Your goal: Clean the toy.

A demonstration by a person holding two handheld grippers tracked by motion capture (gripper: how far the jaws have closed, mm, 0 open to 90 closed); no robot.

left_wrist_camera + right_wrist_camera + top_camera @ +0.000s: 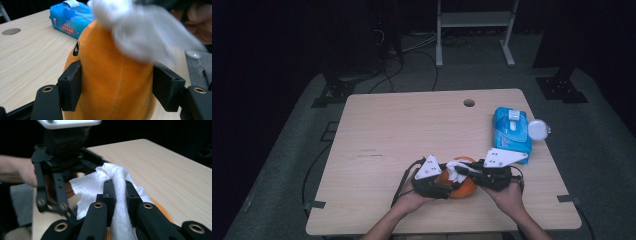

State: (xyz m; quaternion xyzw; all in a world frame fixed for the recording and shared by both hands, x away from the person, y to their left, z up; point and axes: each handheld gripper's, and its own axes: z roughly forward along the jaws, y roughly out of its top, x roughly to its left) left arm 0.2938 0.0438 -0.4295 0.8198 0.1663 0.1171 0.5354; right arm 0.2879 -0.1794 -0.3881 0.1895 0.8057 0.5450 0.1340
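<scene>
Wooden table [402, 130] under dark room. Left gripper [117, 87] clamps orange plush toy [112, 82] at near table edge, pads pressed into its sides. Right gripper [120, 192] pinches white wipe [117, 180], jaws nearly together, wipe lying on toy top. Blue wipes pack [511, 131] well apart, far right.

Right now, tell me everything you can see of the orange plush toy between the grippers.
The orange plush toy is soft, short-piled fabric with a centre seam and a small black mark on one side. It sits near the front edge of the wooden table. The left gripper clamps it, a jaw pressed into each flank. A white wipe, pinched in the right gripper, lies over its top. A blue wipes pack lies apart from it.
</scene>
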